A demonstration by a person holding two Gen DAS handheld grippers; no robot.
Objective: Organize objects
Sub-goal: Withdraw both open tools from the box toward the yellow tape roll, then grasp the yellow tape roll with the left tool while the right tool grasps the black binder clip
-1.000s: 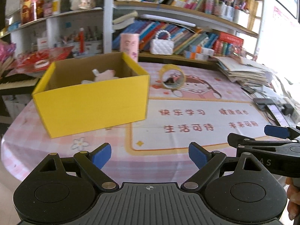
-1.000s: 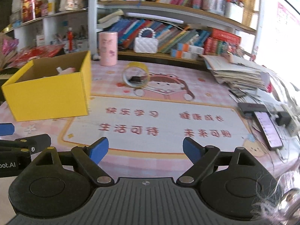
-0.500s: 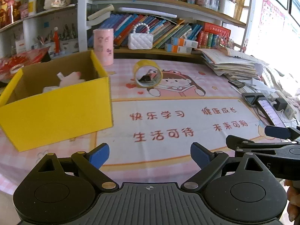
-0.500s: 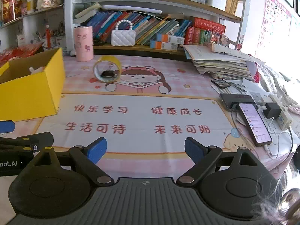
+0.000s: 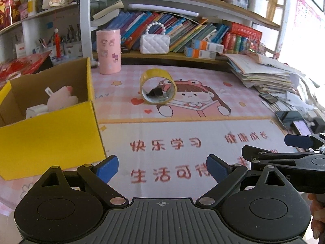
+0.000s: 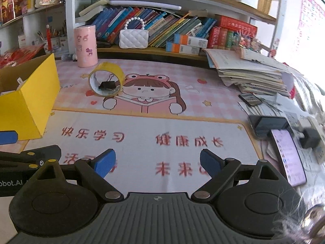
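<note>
A yellow tape roll (image 5: 157, 88) stands on edge on the pink desk mat (image 5: 182, 126), with a black binder clip (image 5: 155, 92) inside its ring; both also show in the right wrist view, the roll (image 6: 106, 79) and the clip (image 6: 107, 85). A yellow cardboard box (image 5: 48, 130) at the left holds a pink plush toy (image 5: 61, 99) and a white item. My left gripper (image 5: 162, 167) is open and empty, low over the mat's front. My right gripper (image 6: 157, 162) is open and empty beside it, to its right.
A pink cylinder tin (image 5: 108, 51) and a white quilted handbag (image 5: 154, 43) stand at the back below bookshelves. A paper stack (image 6: 249, 75) lies at the back right. Phones (image 6: 288, 156) and a charger lie at the right edge.
Both grippers have moved forward and turned right; the box has slid left in view and the tape roll looks nearer. Both grippers stay open.
</note>
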